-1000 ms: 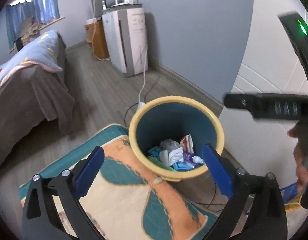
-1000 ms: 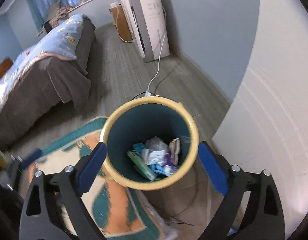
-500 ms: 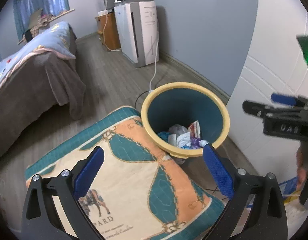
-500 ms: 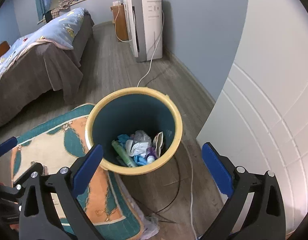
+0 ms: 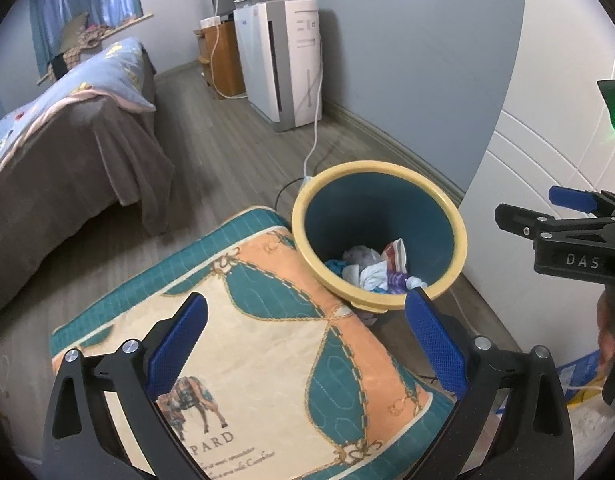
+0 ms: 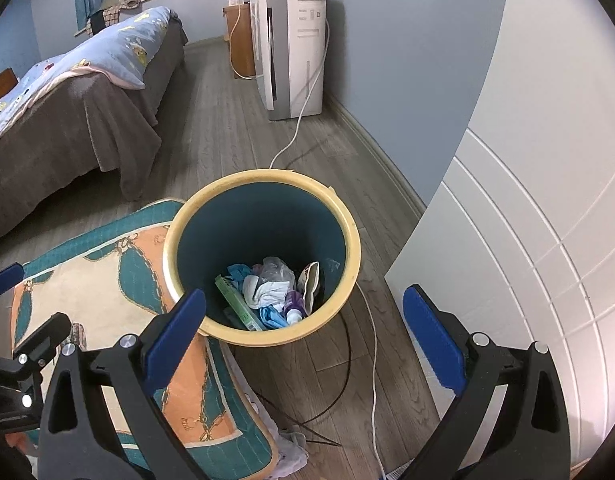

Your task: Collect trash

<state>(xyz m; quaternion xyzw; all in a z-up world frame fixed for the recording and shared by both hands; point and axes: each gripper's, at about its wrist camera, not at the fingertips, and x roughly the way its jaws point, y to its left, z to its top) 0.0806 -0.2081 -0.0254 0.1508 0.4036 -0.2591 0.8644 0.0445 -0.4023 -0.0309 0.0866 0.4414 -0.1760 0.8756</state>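
A teal bin with a yellow rim [image 5: 459, 236] [image 6: 357, 248] stands on the wood floor beside a patterned mat. Inside it lie crumpled white tissue [image 6: 267, 290], a green box, blue wrappers and a small purple bottle [image 6: 293, 306]; the tissue also shows in the left wrist view [image 5: 369, 278]. My left gripper [image 5: 307, 340] is open and empty above the mat, in front of the bin. My right gripper [image 6: 307, 338] is open and empty above the bin's near rim; it also shows side-on at the right of the left wrist view [image 5: 567, 240].
The teal, orange and cream mat [image 5: 267, 360] [image 6: 99, 280] lies left of the bin. A bed [image 5: 59, 152] stands at left. A white appliance [image 6: 295, 48] stands by the blue wall, its cord [image 6: 371, 360] trailing past the bin. A white panelled door [image 6: 527, 240] is at right.
Both grippers have pulled back and up from the bin, so it looks smaller and farther. Both stay open and empty.
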